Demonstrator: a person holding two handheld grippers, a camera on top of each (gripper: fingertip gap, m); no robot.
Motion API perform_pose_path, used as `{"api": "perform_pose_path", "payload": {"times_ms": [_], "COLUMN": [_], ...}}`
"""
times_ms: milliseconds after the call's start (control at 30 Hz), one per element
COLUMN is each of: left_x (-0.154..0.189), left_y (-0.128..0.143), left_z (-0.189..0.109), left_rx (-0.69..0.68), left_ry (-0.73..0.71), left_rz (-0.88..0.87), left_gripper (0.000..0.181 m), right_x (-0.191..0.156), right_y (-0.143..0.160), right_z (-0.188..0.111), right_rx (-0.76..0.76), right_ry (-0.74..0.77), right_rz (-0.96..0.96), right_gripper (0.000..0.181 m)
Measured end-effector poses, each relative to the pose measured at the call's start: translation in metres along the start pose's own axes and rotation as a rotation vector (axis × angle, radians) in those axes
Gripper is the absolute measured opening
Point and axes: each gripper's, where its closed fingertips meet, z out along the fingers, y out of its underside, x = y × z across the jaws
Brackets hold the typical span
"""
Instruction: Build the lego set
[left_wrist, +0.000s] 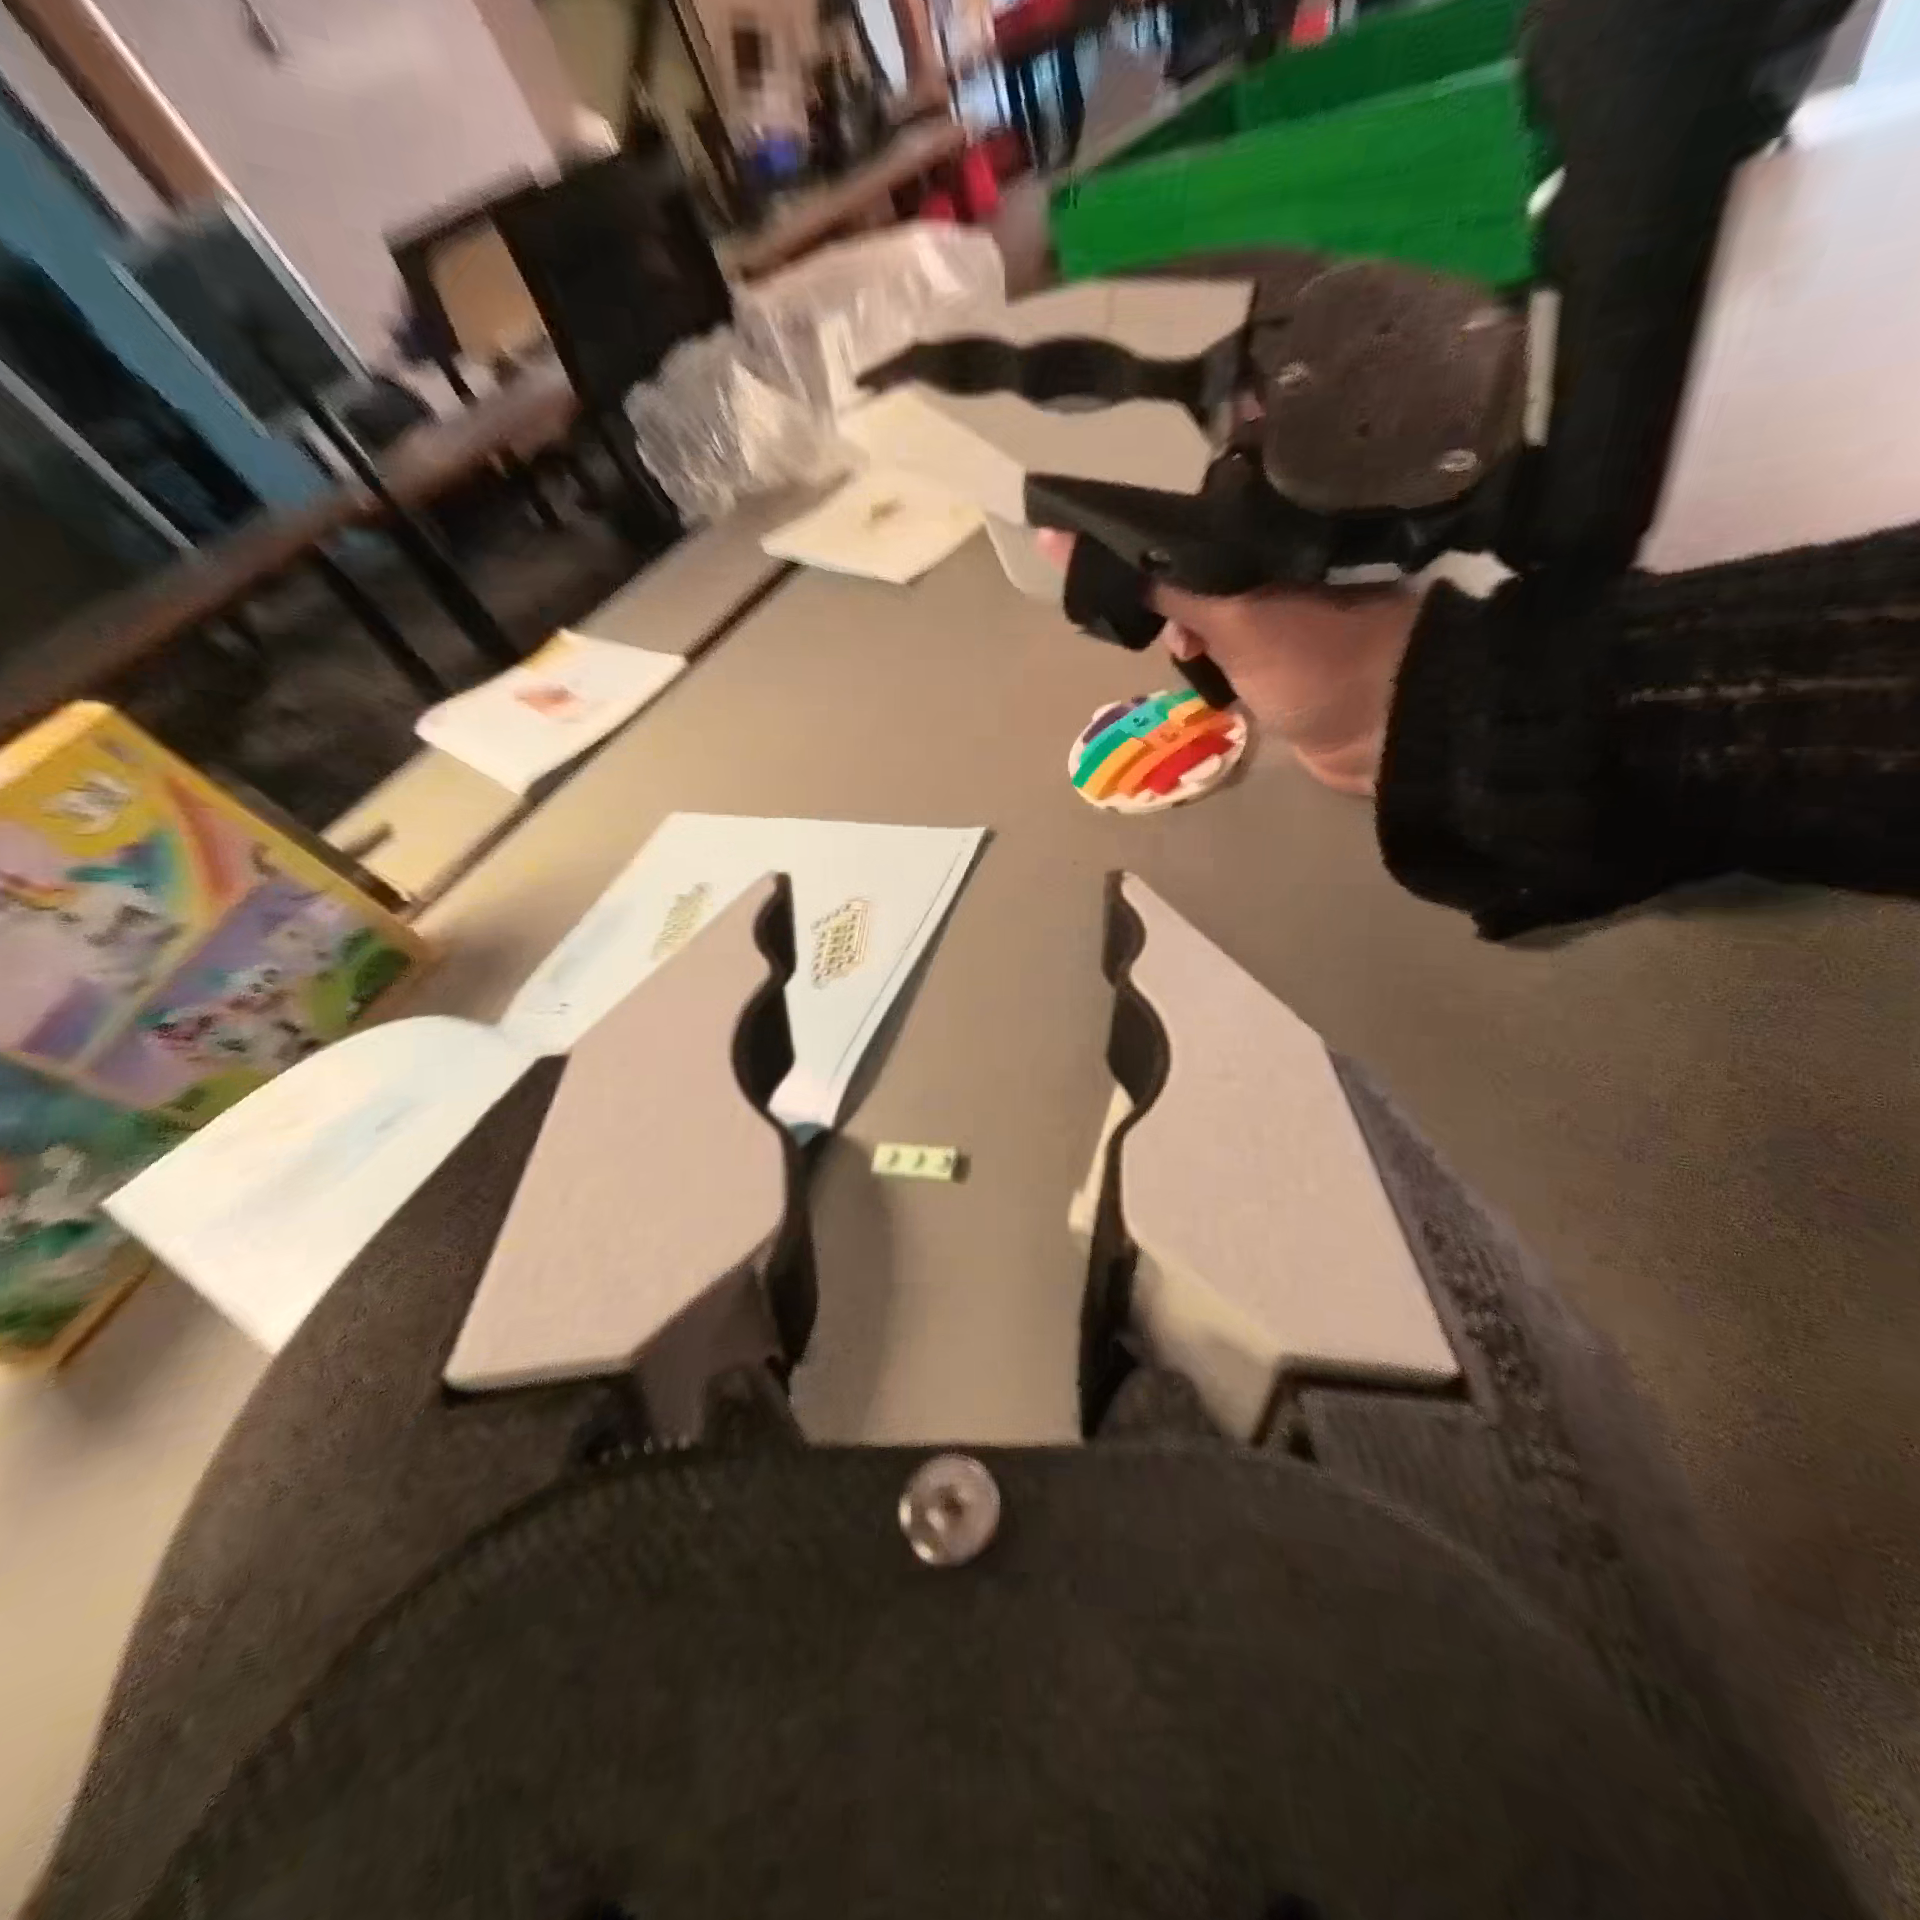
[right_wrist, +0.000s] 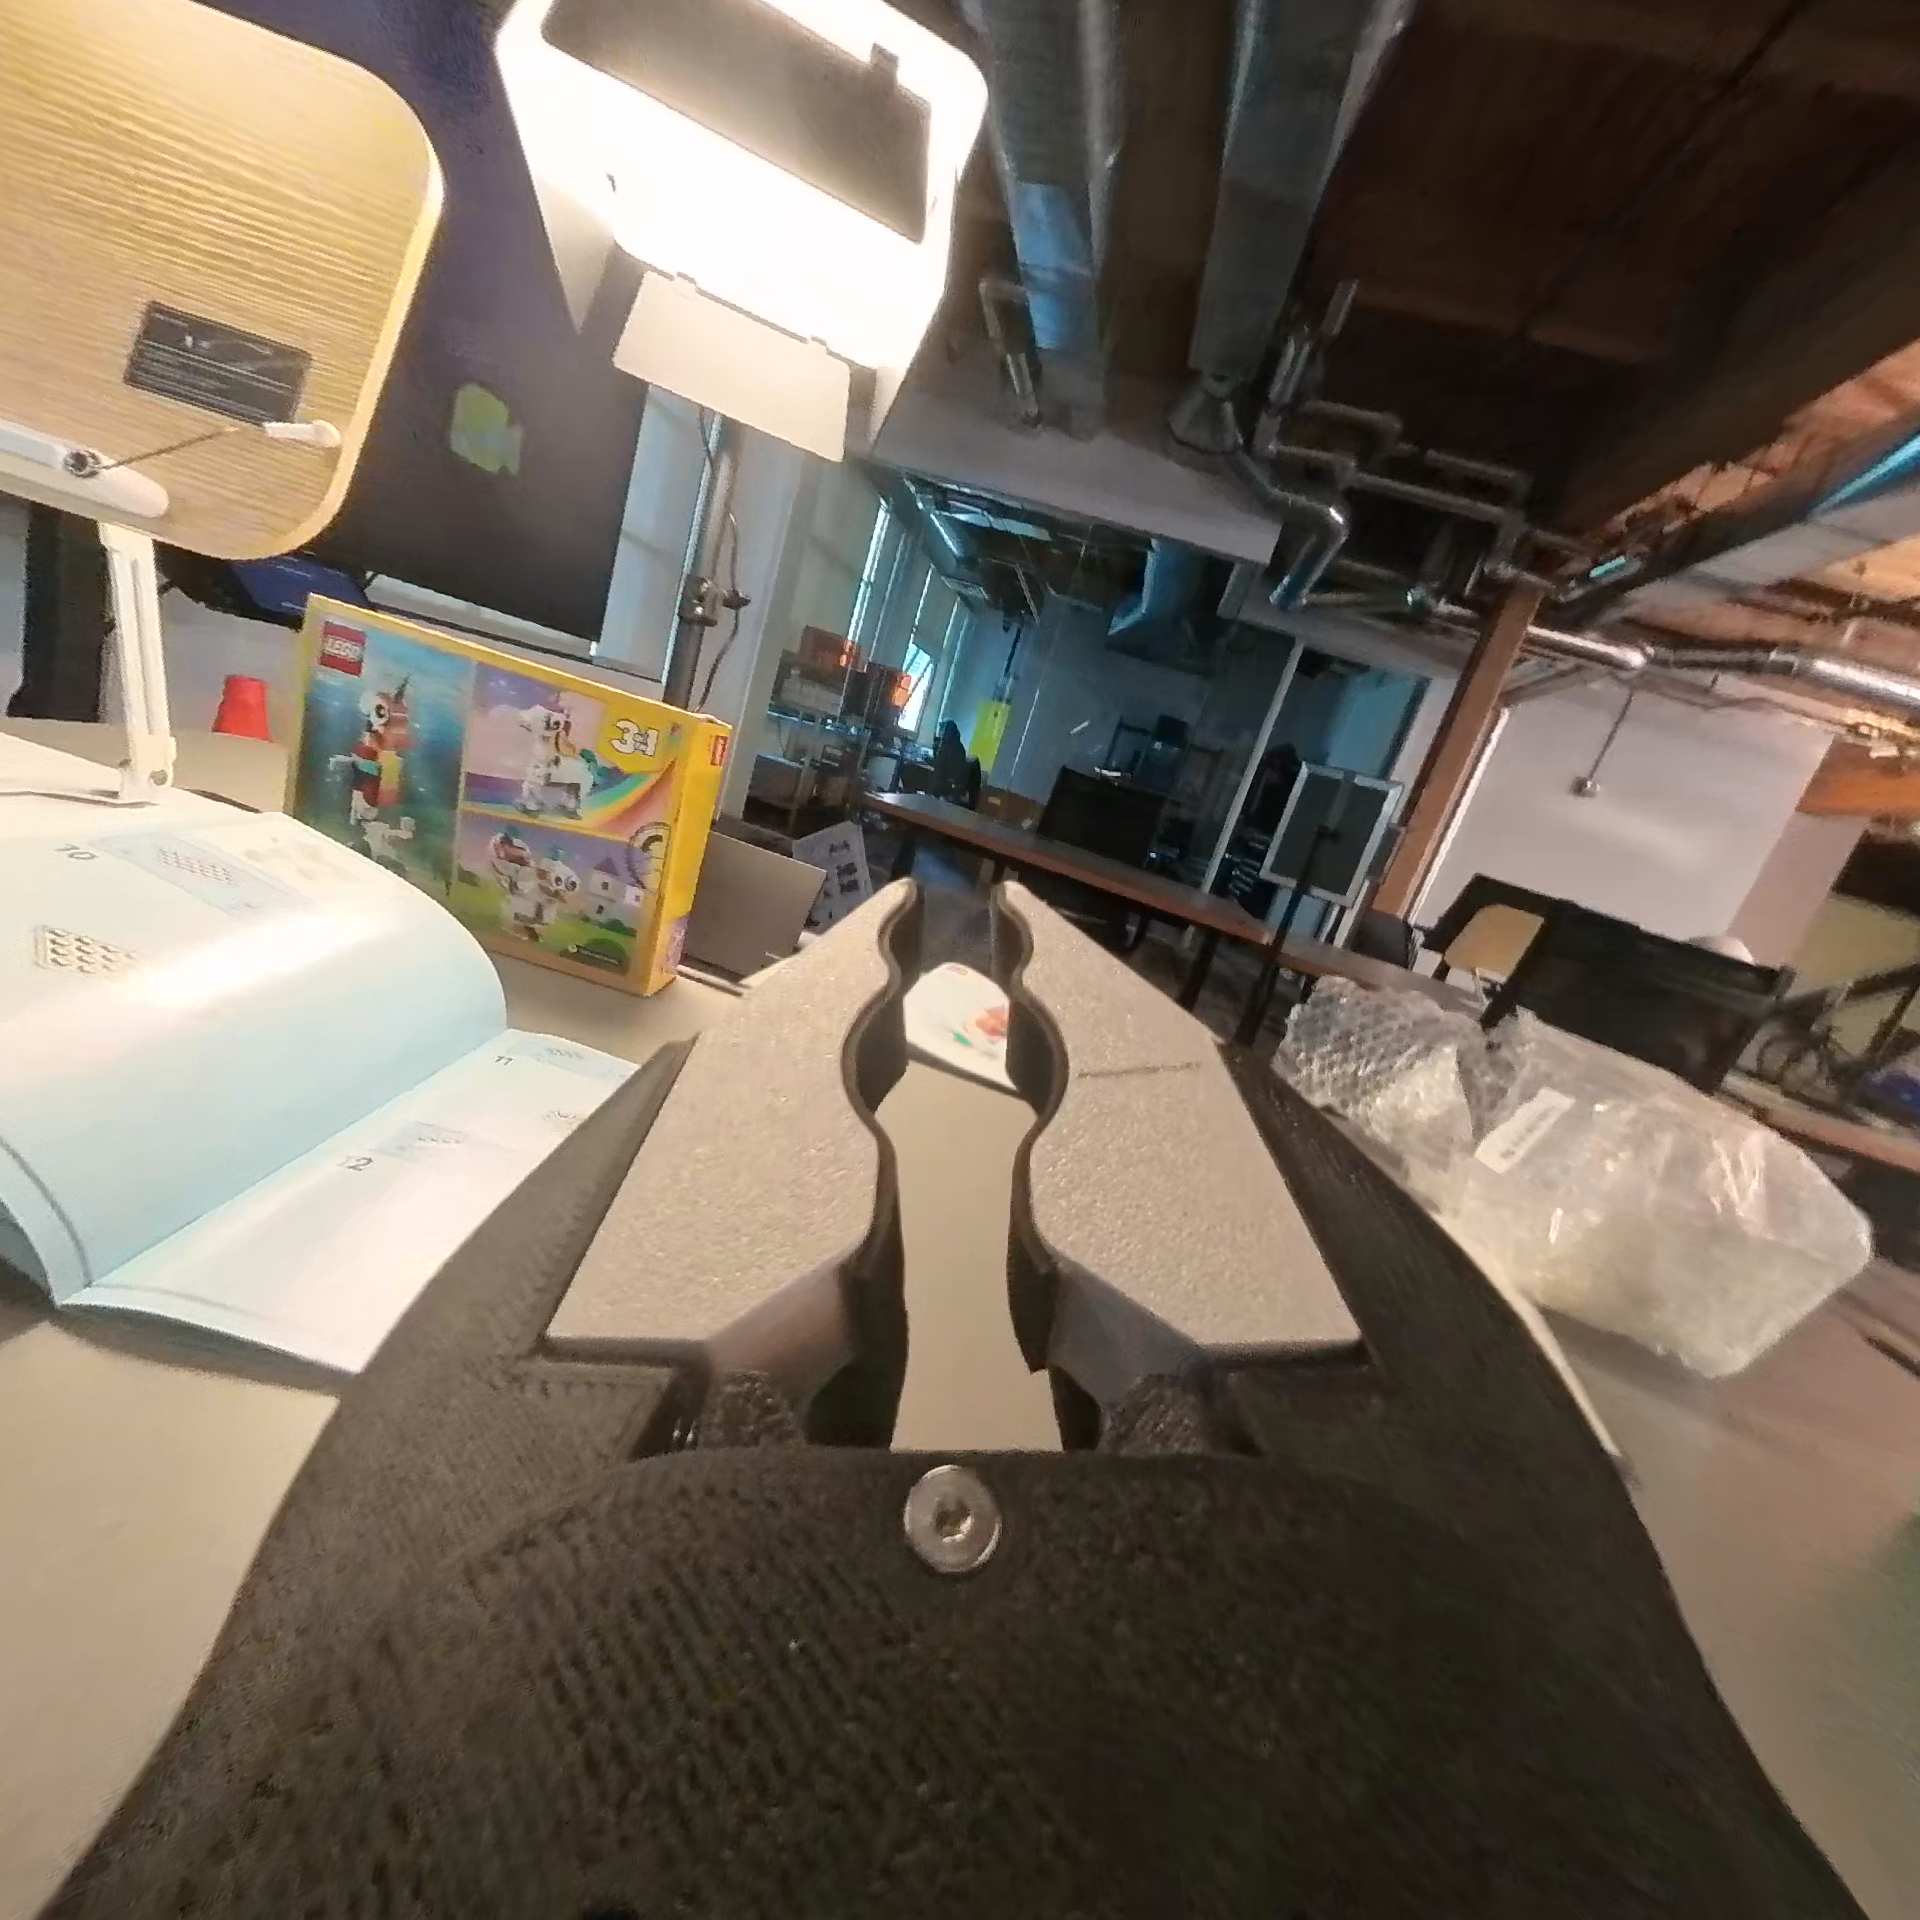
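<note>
A small pale green plate (left_wrist: 920, 1161) lies on the grey table (left_wrist: 1507, 1195), below and between the fingers of my left gripper (left_wrist: 945, 894), which is wide open and empty. A round white plate with a rainbow of curved bricks (left_wrist: 1158, 753) lies farther off, partly hidden by the hand holding my right gripper (left_wrist: 883, 374). The right gripper (right_wrist: 958, 894) points level over the table away from the pieces; its jaws stand a narrow gap apart with nothing between them. The open pale blue instruction booklet (left_wrist: 883, 935) lies left of the green plate and also shows in the right wrist view (right_wrist: 260, 1039).
The yellow set box (left_wrist: 177, 935) stands at the left table edge (right_wrist: 499, 810). More booklets (left_wrist: 551, 707) and clear plastic bags (right_wrist: 1610, 1195) lie farther along the table. A green bin (left_wrist: 1299, 187) is at the back. A white lamp stand (right_wrist: 135, 665) rises behind the booklet.
</note>
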Motion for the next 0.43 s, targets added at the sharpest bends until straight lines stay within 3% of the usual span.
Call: {"api": "perform_pose_path", "payload": {"times_ms": [200,233,300,367,433], "left_x": [-0.028,-0.032,-0.039,-0.05,-0.044], "left_y": [0.007,0.014,0.027,0.032,0.041], "left_z": [0.069,0.078,0.091,0.102,0.11], "left_rx": [-0.213,-0.256,-0.33,-0.347,-0.369], "left_ry": [0.061,0.08,0.11,0.079,0.156], "left_rz": [0.162,0.201,0.297,0.336,0.298], "left_gripper": [0.063,0.058,0.027,0.016,0.012], "right_x": [0.026,0.029,0.034,0.038,0.039], "right_y": [0.005,0.005,0.007,0.008,0.007], "right_z": [-0.003,-0.002,-0.001,0.001,0.004], "right_rx": [-0.001,0.005,0.008,0.018,0.028], "right_ry": [0.092,0.092,0.094,0.089,0.078], "right_rz": [0.023,0.029,0.033,0.051,0.052], "right_gripper": [0.009,0.009,0.008,0.005,0.003]}}
